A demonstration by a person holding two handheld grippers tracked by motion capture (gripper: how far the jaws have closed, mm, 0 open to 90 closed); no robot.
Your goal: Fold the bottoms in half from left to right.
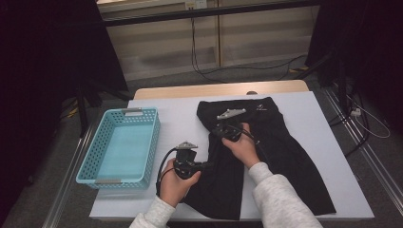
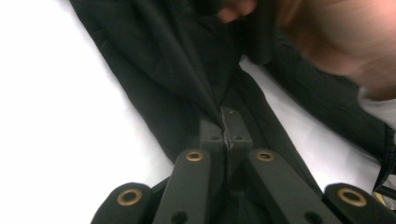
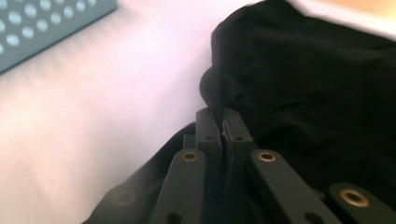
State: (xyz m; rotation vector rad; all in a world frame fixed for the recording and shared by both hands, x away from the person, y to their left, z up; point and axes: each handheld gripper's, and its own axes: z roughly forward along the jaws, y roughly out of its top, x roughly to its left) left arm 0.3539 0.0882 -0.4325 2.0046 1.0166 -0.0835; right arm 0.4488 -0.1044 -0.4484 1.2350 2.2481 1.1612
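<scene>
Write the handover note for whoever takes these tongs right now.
Left tongs: shut on a fold of the black garment at its left edge, near the table's front.
Right tongs: shut on the garment's edge farther up, near its top left.
Garment: lies spread on the white table, partly bunched between the two grips.
Blue basket: at the table's left, nothing in it.
Done: both grips are set on the cloth.
Left: probably fold the garment and put it in the basket; it is not yet folded.
</scene>
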